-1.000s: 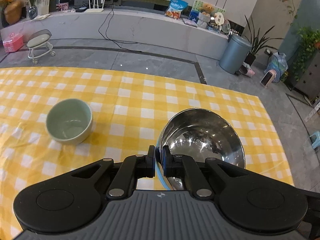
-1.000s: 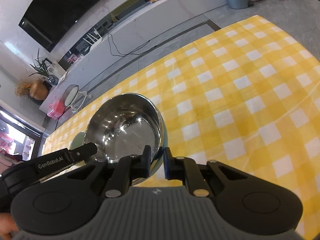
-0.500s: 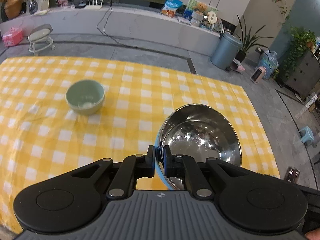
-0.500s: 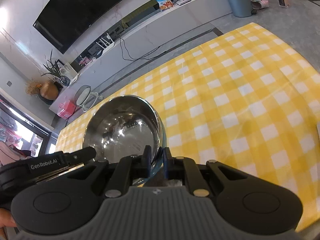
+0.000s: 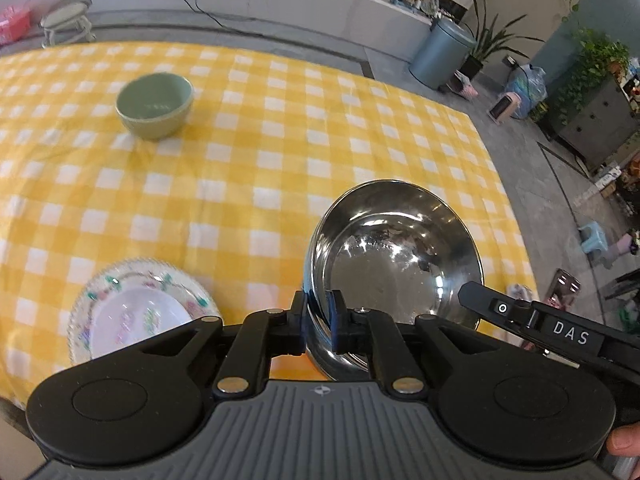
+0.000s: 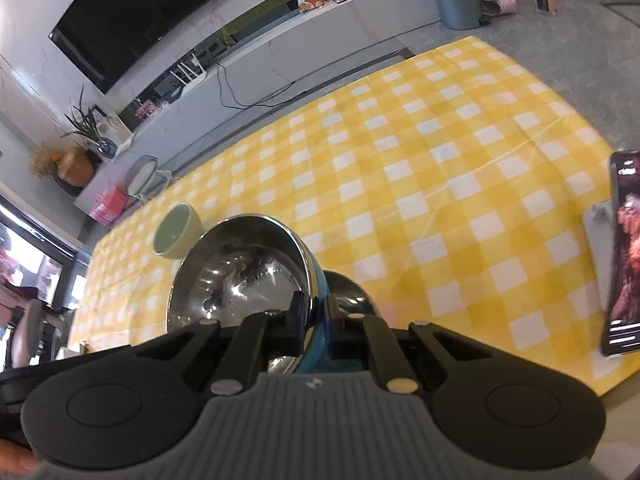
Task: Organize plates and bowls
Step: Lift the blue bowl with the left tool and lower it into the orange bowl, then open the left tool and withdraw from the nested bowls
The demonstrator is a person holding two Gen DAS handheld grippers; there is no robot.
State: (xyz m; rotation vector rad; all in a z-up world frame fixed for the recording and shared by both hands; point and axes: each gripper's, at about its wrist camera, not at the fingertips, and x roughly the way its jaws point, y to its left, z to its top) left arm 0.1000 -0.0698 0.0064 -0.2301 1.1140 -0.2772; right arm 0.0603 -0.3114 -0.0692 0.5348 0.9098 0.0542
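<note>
Bowls are counted as two — one steel bowl (image 5: 394, 256) with its rim pinched by both the left gripper (image 5: 318, 322) and the right gripper (image 6: 314, 320), the left jaws easing apart and the right closing, and one green bowl (image 5: 154, 104) at upper left. One flowered plate (image 5: 140, 312) is seen only by the left view, one phone (image 6: 624, 252) only by the right.

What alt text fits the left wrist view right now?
The left gripper pinches the rim of a steel bowl above a yellow checked tablecloth. A floral plate lies lower left, a green bowl farther back.
</note>
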